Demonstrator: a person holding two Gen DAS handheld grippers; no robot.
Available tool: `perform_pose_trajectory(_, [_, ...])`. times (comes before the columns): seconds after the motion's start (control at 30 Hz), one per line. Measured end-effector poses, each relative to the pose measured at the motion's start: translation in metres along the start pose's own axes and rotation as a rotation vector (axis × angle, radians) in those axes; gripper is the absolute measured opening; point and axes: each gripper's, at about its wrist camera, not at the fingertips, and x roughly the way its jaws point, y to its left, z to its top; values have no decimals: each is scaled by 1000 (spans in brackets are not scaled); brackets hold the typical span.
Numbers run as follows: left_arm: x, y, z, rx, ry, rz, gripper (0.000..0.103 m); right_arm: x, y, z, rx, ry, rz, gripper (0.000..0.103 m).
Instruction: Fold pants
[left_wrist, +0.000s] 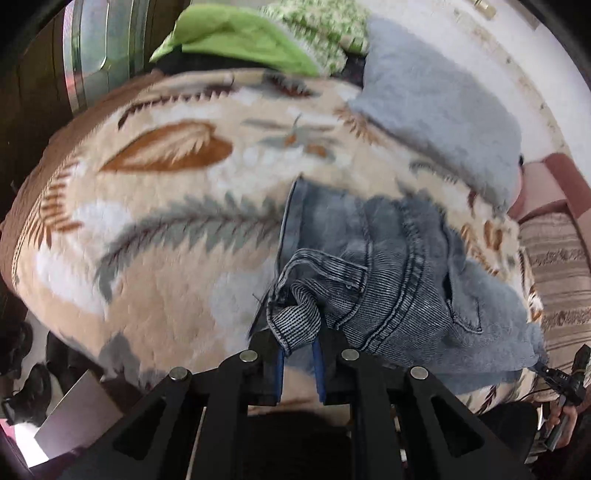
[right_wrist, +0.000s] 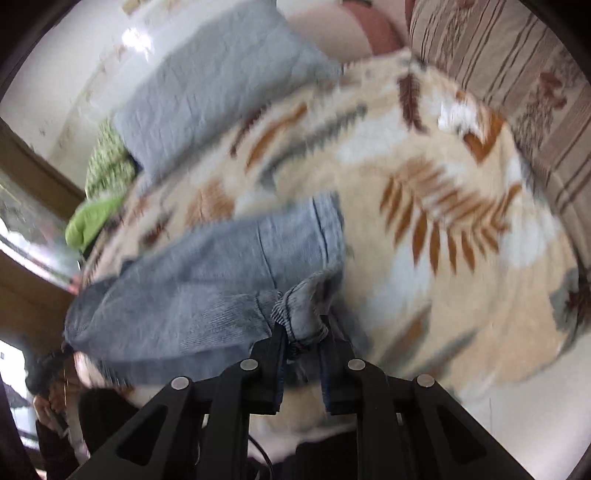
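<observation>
Two tools grip the denim pants (left_wrist: 399, 266) at once, one at each end. The left tool (left_wrist: 299, 350) is clamped on a bunched fold of the waistband, near a pocket seam; the right tool (right_wrist: 303, 343) is clamped on a gathered leg hem. The pants hang partly lifted over the leaf-patterned blanket (left_wrist: 166, 229) on the bed (both views are motion-blurred), with the rest trailing on it. Holding both ends likely keeps the cloth taut enough to carry and lay flat for folding. A grey pillow (right_wrist: 221, 85) lies beyond.
</observation>
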Motion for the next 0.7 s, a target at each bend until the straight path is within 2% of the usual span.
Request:
perform_pose_trajectory(0.07, [-1,7,-4,-27,16,5,17,2,-5,-4,11,62,-31,21])
perform_pose_trajectory(0.1, [-4,9,-5,-36,15,2,20,0,-8,-7,10,72,-56,26])
perform_pose_trajectory(0.2, [-20,10,-2,-42,-16,51,21,-20,-12,-5,-5,25,-144,26])
perform_pose_trajectory(0.27, [-31,8,-2,-19,-51,117,21,-37,-16,-3,-6,-27,-146,26])
perform_pose_trajectory(0.37, [-51,5,2,-9,-142,190,21,-62,-21,8,44,-144,-106,27])
perform_pose_trajectory(0.4, [-55,2,3,-4,-166,189,21,-64,-19,12,57,-178,-75,27])
perform_pose_trajectory(0.47, [-59,-13,6,27,-188,158,21,-57,-5,22,53,-193,8,28])
perform_pose_trajectory(0.57, [-51,-45,9,82,-183,115,21,-25,26,34,-4,-155,90,28])
perform_pose_trajectory(0.7, [-31,-91,15,106,-150,17,21,47,82,44,-74,-15,171,28])
